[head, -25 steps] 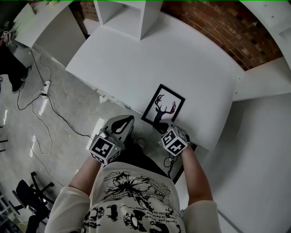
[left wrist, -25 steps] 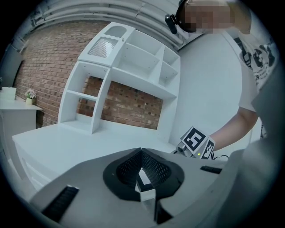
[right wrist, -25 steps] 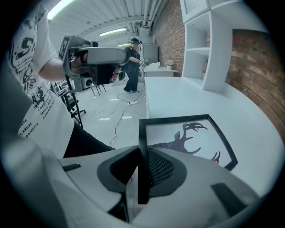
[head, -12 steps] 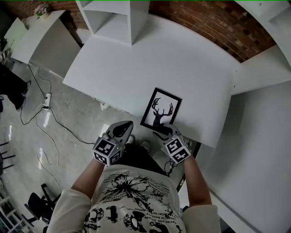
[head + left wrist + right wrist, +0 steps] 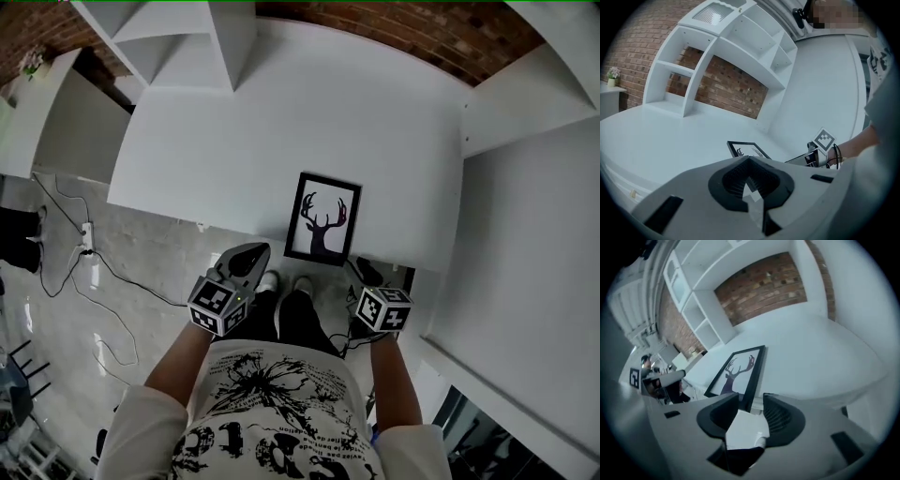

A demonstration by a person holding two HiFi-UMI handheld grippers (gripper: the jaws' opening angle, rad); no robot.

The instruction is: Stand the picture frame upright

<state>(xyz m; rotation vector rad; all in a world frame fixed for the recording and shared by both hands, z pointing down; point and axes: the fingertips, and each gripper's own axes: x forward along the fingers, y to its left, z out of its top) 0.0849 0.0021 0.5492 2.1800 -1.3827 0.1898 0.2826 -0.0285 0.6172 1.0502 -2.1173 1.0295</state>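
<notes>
Now the frame (image 5: pixel 322 218) is lying flat at the desk's (image 5: pixel 234 141) near edge. The right gripper's (image 5: pixel 364 277) jaws have just been opening and are gaping wide, empty, just short of it. The left gripper's (image 5: pixel 249 257) jaws are pressing together, empty.

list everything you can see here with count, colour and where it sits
picture frame: 1, black, deer silhouette print, lying flat by the table's near edge
table: 1, white, centre
shelf unit: 1, white, at the table's far side
brick wall: 1, red-brown, behind the table
cables: several, dark, on the floor at left
power strip: 1, white, on the floor at left
shoes: 2, white, below the table edge
shirt: 1, white with black print, bottom
left gripper: 1, grey, shut, empty, off the table's near edge
right gripper: 1, grey, jaws just opened wide then eased in slightly, pads not on the frame corner ahead
</notes>
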